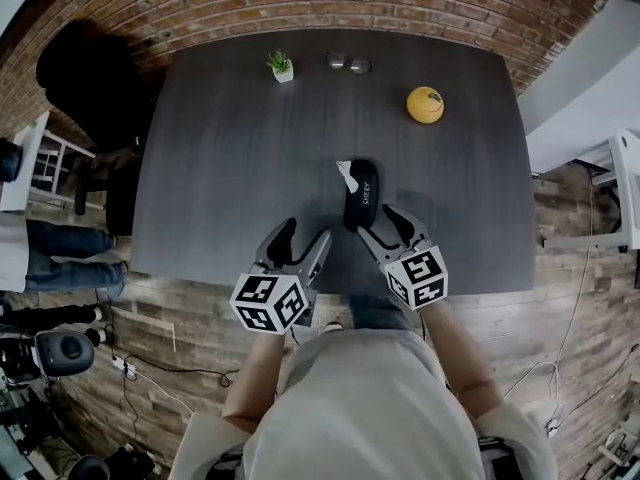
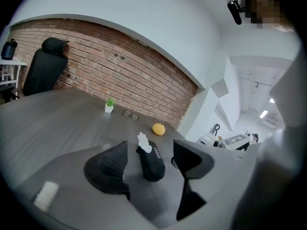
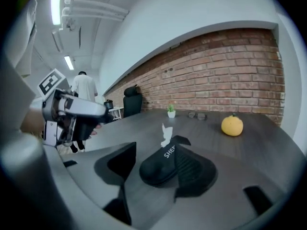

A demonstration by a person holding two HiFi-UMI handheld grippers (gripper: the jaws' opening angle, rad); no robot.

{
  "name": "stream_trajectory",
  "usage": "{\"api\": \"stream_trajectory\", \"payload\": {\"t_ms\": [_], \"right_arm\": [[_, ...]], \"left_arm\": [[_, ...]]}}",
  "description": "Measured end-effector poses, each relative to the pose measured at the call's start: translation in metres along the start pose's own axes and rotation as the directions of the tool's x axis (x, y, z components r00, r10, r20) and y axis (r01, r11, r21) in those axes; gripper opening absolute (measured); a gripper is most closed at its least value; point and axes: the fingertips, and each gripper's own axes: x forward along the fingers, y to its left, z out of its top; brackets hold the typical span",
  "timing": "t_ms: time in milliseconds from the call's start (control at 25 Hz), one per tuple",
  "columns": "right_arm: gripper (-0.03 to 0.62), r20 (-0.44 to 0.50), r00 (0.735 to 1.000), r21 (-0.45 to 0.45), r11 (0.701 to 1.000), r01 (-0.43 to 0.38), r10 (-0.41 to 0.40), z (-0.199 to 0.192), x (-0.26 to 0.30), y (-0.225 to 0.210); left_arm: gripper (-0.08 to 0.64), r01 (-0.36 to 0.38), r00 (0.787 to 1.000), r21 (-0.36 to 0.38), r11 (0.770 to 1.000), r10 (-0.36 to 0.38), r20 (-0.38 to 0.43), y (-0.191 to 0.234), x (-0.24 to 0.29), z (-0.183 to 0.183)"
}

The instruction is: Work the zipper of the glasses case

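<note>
Head view: the black glasses case (image 1: 361, 196) lies on the dark table (image 1: 230, 148), with a white tag (image 1: 346, 175) at its far end. The right gripper (image 1: 384, 226) is at the case's near end, jaws apart with that end between them, not clamped. The left gripper (image 1: 303, 234) is near the case's left side, jaws apart, holding nothing. An orange fruit (image 1: 425, 104) sits beyond the case, to its right.

I am facing a brick wall (image 1: 300, 3) across a dark table (image 1: 230, 168), a black chair (image 2: 45, 71) sitting beside it.
</note>
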Motion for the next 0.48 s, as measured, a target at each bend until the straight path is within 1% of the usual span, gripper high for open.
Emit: {"api": "stream_trajectory", "payload": {"t_ms": [160,320,480], "right_arm": [[0.244,-0.061,0.998,0.023,1.0,-0.022,0.023,-0.014,0.024,-0.019],[0.263,-0.102,0.994,0.05,0.999,-0.022,0.027,-0.025,0.039,-0.036],[0.321,-0.135,0.988,0.117,0.991,-0.064,0.08,-0.035,0.053,-0.039]], "left_arm": [[0.302,-0.007,1.0,-0.006,1.0,0.007,-0.013,0.002,0.023,0.008],[0.302,-0.007,1.0,-0.014,1.0,0.007,-0.029,0.004,0.042,0.011],[0.302,-0.007,0.999,-0.017,1.0,0.007,-0.04,0.006,0.057,0.016]]}}
